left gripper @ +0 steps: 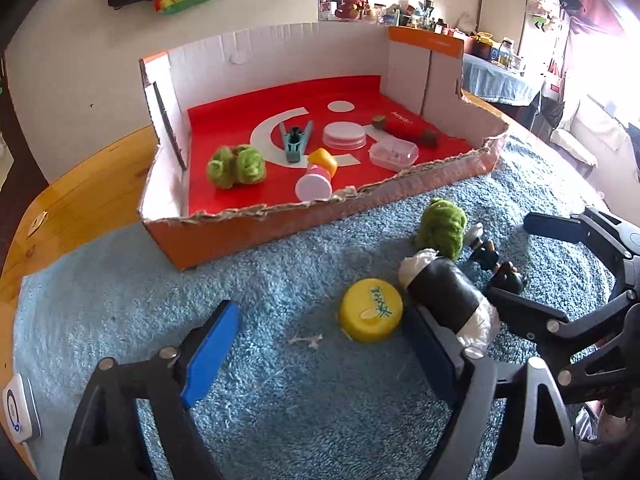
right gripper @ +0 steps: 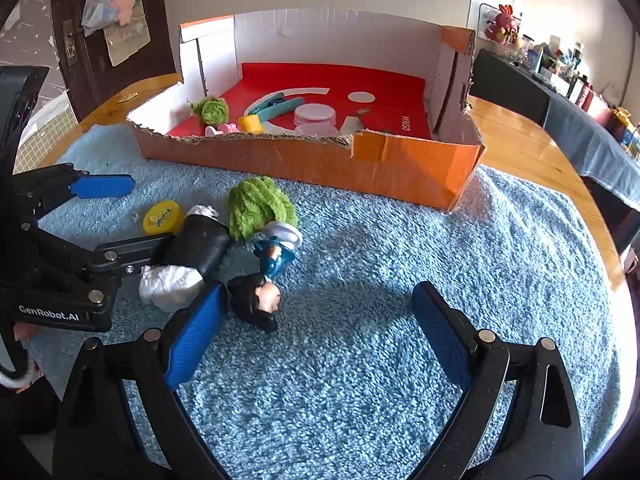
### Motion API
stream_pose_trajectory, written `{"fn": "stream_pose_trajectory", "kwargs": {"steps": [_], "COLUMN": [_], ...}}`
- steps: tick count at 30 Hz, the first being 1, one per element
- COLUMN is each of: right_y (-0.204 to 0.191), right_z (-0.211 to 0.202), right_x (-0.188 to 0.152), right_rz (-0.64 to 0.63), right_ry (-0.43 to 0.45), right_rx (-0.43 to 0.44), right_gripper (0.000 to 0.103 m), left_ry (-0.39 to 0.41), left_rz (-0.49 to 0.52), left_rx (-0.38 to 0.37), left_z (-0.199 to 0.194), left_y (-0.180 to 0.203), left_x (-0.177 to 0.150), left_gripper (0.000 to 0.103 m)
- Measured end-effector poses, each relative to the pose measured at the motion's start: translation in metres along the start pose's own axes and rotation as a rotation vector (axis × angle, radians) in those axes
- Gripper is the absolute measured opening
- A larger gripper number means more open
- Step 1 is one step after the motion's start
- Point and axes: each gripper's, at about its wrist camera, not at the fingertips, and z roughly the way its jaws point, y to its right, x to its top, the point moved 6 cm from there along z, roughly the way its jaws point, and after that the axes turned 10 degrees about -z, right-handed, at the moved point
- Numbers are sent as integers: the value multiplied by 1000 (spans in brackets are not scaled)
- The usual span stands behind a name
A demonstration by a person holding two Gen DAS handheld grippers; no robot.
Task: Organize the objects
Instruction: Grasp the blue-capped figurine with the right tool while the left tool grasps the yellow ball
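- Blue shaggy towel (right gripper: 360, 240) covers a round wooden table (right gripper: 532, 152) as a soft work surface; four loose items lie on it, clustered close together near the front wall of the box.
- An orange cardboard box with a red lining and a torn, low front wall (left gripper: 320, 208) stands at the towel's far edge. It seems to be the collecting place: already inside are a green fuzzy ball (left gripper: 236, 166), a teal clip (left gripper: 295, 140), round white lids (left gripper: 344, 135), a clear plastic case (left gripper: 394, 153), a yellow and pink toy (left gripper: 318, 174) and a red roll (left gripper: 404, 128).
- Still outside: a yellow plastic cap with green writing (left gripper: 370, 309), a black cylinder stuffed with white paper (left gripper: 444, 292), a second green fuzzy ball (left gripper: 442, 230) and a small dark-haired figurine in blue (right gripper: 268, 276).
- The left gripper (left gripper: 320, 354) points down over the towel, its blue-padded fingers wide apart and gripping nothing. One finger lies against the black cylinder and the yellow cap sits just ahead of the gap, so one of these looks the likely next pick.
- The right gripper (right gripper: 320, 340) is also wide and empty, with the figurine's head touching its left finger.
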Motion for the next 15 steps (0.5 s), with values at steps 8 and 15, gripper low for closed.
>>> {"fn": "stream_pose_trajectory", "kwargs": {"steps": [8, 15], "right_y": [-3, -14], "right_z": [0, -1], "right_x": [6, 6], "right_rz": [36, 11], "right_ry": [32, 67], "right_rx": [34, 35], "right_gripper": [65, 46], "left_ry": [44, 63], "left_rz": [-35, -49], "left_rx": [-21, -53], "left_z": [-3, -6], "left_y": [5, 8], "left_x": [-1, -2], "left_gripper": [67, 46]}}
